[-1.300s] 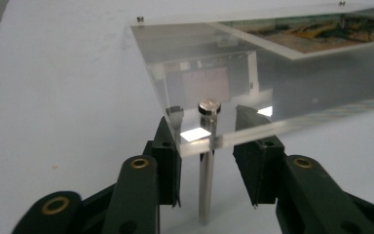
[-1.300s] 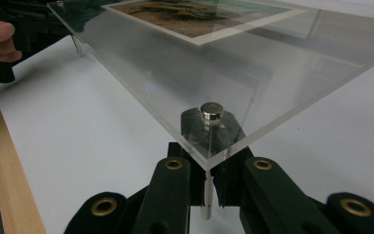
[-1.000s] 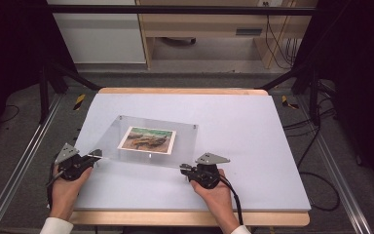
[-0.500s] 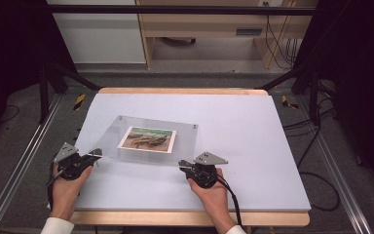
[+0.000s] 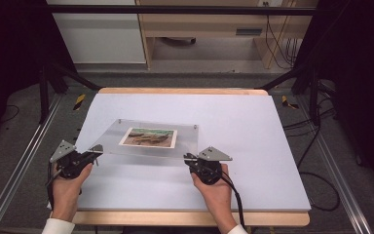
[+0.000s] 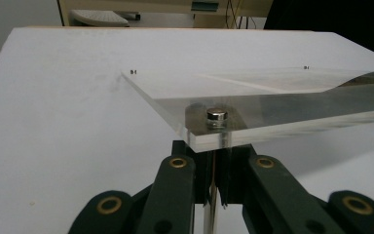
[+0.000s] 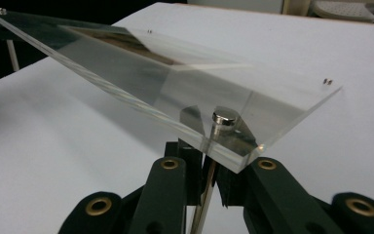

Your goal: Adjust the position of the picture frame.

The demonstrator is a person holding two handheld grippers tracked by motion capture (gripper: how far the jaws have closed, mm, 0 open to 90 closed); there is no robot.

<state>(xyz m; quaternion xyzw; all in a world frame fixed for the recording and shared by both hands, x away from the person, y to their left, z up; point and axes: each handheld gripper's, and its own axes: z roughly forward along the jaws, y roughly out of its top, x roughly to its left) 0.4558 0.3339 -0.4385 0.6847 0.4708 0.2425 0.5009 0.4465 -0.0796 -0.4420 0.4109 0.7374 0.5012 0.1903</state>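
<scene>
Over the near half of the white table (image 5: pixel 253 117), the clear acrylic photo frame (image 5: pixel 151 139) hangs with each near corner pinched: left gripper (image 5: pixel 96 149) and right gripper (image 5: pixel 189 158) clamped on the metal standoffs (image 6: pixel 216 116) beneath. Stiff, slick, scratch-prone panel; corner posts look the safest hold.

A clear acrylic frame (image 5: pixel 148 138) with a landscape photo (image 5: pixel 149 137) sits centre-left on the white table (image 5: pixel 253 131); the left gripper (image 5: pixel 93 152) pinches its lower-left corner; the right gripper (image 5: pixel 191 159) pinches its lower-right corner.
</scene>
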